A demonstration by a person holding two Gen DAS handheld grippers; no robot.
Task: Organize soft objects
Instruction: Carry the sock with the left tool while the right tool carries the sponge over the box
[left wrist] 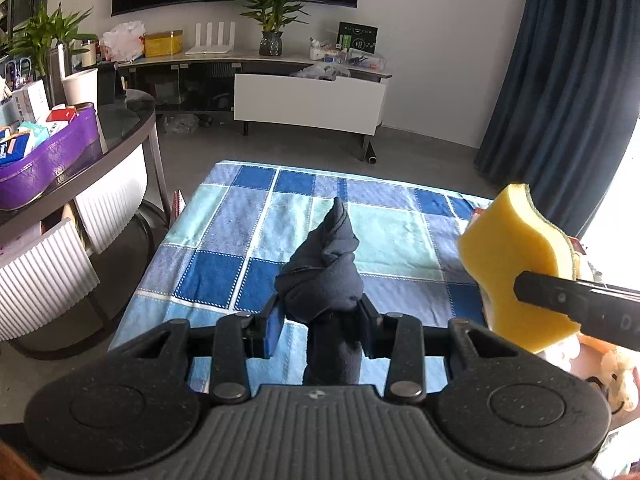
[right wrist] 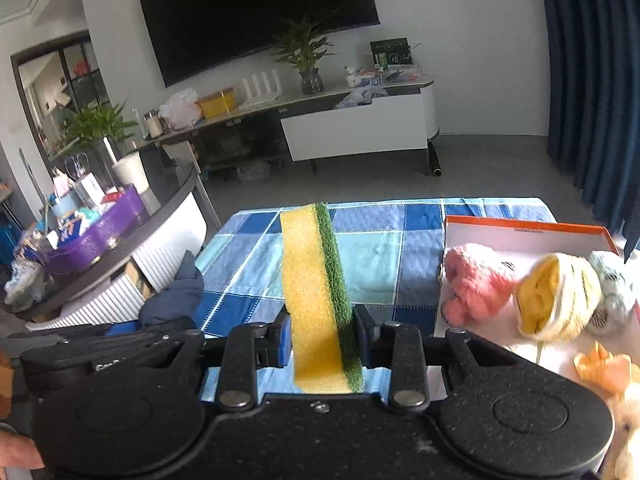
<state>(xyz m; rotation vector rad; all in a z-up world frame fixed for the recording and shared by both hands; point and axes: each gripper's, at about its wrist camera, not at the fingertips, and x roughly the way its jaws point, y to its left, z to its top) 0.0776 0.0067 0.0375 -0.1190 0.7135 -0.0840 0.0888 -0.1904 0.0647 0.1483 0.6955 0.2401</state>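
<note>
I see the bench [left wrist: 256, 216] filling the middle of both views, covered in a cloth of blue and teal squares. In the right wrist view a white box with an orange rim [right wrist: 532, 231] sits at the right edge of the frame on that cloth. Inside it lie soft toys — a pink one [right wrist: 476, 284] at the box's left, a yellow and cream one [right wrist: 556, 300] just beside it, a pale blue-grey one [right wrist: 612, 280] further right, partly blurred.

My right gripper [right wrist: 320, 332] holds the sponge [right wrist: 312, 296], jaws closed on its two broad faces: yellow foam to the left, the green scouring layer to the right. The sponge stands upright in the centre of that frame, above the cloth and left of the box. In the left wrist view the same sponge [left wrist: 520, 264] shows at the right edge, with one black finger of the right gripper across its lower part.

My left gripper [left wrist: 320, 316] grips the sock [left wrist: 324, 268] — a dark navy twisted bundle that rises from the jaws at centre frame, with a tail hanging below them. It is clear of the cloth. In the right wrist view the sock [right wrist: 176, 292] appears at lower left, above the left gripper's black body.
</note>
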